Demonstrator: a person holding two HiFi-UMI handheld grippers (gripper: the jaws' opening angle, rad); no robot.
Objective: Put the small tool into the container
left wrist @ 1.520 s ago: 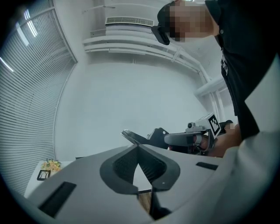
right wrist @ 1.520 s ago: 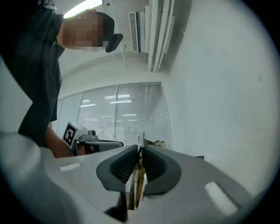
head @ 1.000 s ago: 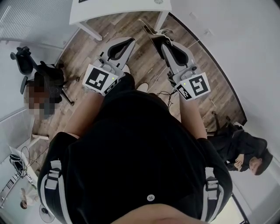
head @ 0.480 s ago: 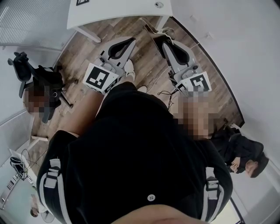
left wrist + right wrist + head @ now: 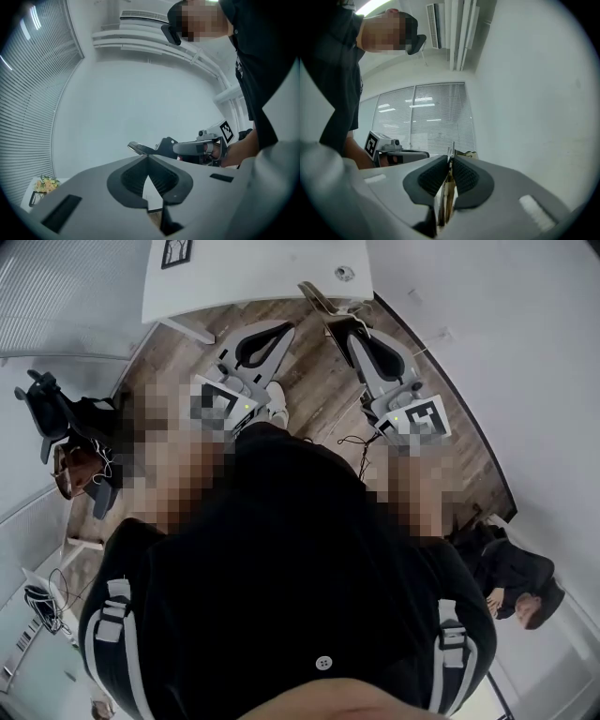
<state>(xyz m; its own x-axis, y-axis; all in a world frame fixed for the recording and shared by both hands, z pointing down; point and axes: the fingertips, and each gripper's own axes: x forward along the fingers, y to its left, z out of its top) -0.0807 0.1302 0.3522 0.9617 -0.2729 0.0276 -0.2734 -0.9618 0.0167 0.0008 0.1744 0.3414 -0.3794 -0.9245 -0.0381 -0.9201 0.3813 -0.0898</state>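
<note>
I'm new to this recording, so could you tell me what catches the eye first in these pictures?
A black-clad torso fills the head view's lower half, with both tools held out over the wood floor towards a white table. The right tool is clamped on a thin tan strip; the left tool is shut on nothing.

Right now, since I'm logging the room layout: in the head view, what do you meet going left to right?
Black office chair → left hand-held gripper → right hand-held gripper, clamped on the small tool → seated person.
</note>
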